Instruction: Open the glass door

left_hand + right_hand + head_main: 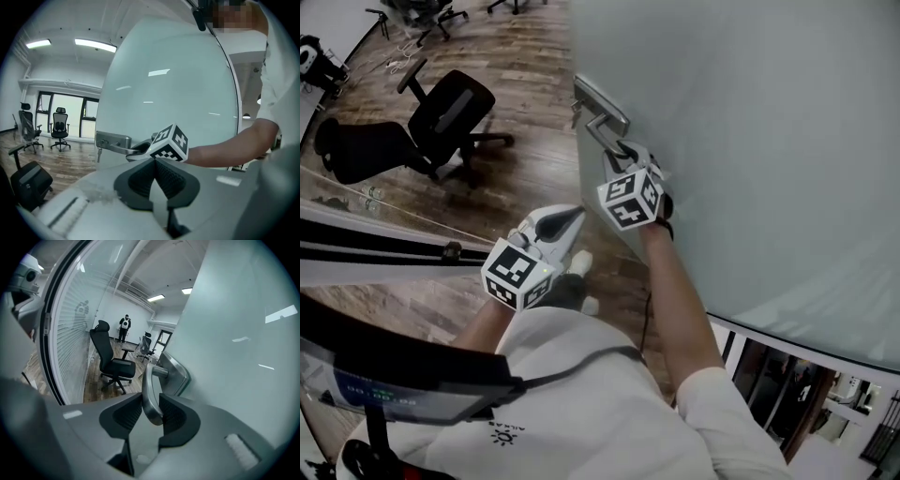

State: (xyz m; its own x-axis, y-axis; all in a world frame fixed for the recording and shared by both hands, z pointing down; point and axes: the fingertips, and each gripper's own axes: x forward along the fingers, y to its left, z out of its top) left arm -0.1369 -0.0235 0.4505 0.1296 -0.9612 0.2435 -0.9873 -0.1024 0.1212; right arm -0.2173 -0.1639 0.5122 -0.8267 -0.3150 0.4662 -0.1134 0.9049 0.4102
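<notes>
The frosted glass door (pixel 750 141) fills the right of the head view, with a metal lever handle (pixel 598 127) at its left edge. My right gripper (pixel 623 150) is shut on that handle. In the right gripper view the lever (pixel 149 394) runs down between both ribbed pads, which press its sides at my right gripper (pixel 151 408). My left gripper (pixel 572 217) hangs lower and to the left, away from the door. Its jaws are shut on nothing, meeting at a point (pixel 154 161). The left gripper view shows the handle (pixel 123 149) and the right gripper's marker cube (pixel 169 143).
A key (pixel 99 153) hangs from the lock plate (pixel 112 139). A black office chair (pixel 441 122) stands on the wood floor to the left. A striped glass partition (pixel 75 333) runs along the left side. More chairs (pixel 60 129) and a person (pixel 124 326) are far off.
</notes>
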